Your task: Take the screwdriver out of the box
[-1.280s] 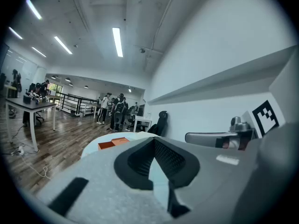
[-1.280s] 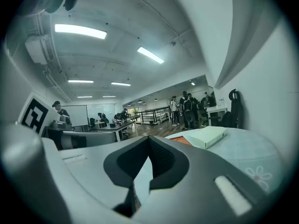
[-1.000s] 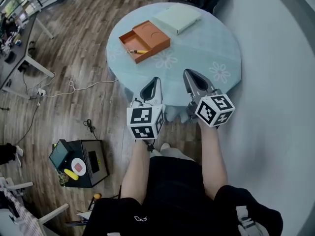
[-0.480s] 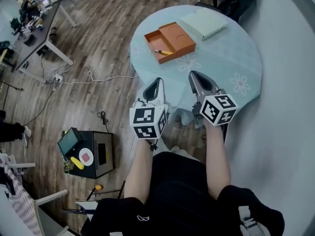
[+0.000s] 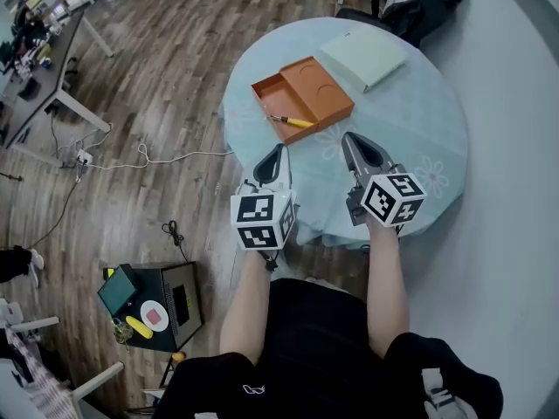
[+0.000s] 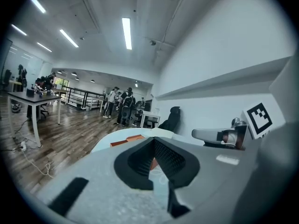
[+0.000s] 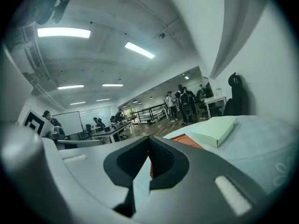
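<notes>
The yellow-handled screwdriver (image 5: pixel 293 121) is seen lying at the near end of the shallow orange cardboard box (image 5: pixel 306 81) on the round table (image 5: pixel 419 120) draped in pale blue flowered cloth. It is just ahead of the two grippers, with its long axis set across their line of reach and its handle toward the right. The left gripper (image 5: pixel 278 150) is judged the nearer, the right gripper (image 5: pixel 354 138) being farther off to the side. Both are held side by side on outstretched forearms at the table's near edge, pointed forward and slightly down, each with jaws clenched together on nothing.
</notes>
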A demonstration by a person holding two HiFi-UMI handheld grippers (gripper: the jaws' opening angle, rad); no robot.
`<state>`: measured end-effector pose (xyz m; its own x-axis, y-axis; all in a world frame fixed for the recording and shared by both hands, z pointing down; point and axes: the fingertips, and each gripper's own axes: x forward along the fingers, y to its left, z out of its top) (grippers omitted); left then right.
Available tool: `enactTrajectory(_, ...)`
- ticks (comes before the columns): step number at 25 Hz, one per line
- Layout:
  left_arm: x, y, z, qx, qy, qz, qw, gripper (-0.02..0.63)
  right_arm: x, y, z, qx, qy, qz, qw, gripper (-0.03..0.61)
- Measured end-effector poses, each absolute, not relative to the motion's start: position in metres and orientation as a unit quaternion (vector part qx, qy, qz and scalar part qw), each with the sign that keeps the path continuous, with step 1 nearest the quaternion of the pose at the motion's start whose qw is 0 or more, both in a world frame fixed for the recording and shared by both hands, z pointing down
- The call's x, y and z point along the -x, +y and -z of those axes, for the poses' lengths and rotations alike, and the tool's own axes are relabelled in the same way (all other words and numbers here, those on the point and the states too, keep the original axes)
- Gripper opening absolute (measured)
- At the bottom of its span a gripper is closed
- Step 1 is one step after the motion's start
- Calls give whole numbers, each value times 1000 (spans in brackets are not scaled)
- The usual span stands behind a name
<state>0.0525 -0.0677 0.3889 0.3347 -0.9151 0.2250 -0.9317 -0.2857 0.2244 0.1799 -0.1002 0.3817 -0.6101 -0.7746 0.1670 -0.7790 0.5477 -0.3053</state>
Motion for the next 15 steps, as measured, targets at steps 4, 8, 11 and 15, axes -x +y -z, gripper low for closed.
enactTrajectory(4, -18, -128, -413, -805, -561, -33, 189, 2, -150, -163, -397, -463, -865, -193, 15, 11)
enactTrajectory(8, 37, -175, -441, -791, -566, -34, 230, 2, -78, -202, -421, -434, -875, -208, 56, 11)
enactTrajectory(11, 78, -210, -455, -776, -577, -24, 253, 2, -39, -225, -429, -414, -882, -217, 63, 11)
enactTrajectory(15, 95, -233, -480, -764, -577, -25, 288, 2, -56, -245, -456, -441, -861, -223, 118, 11)
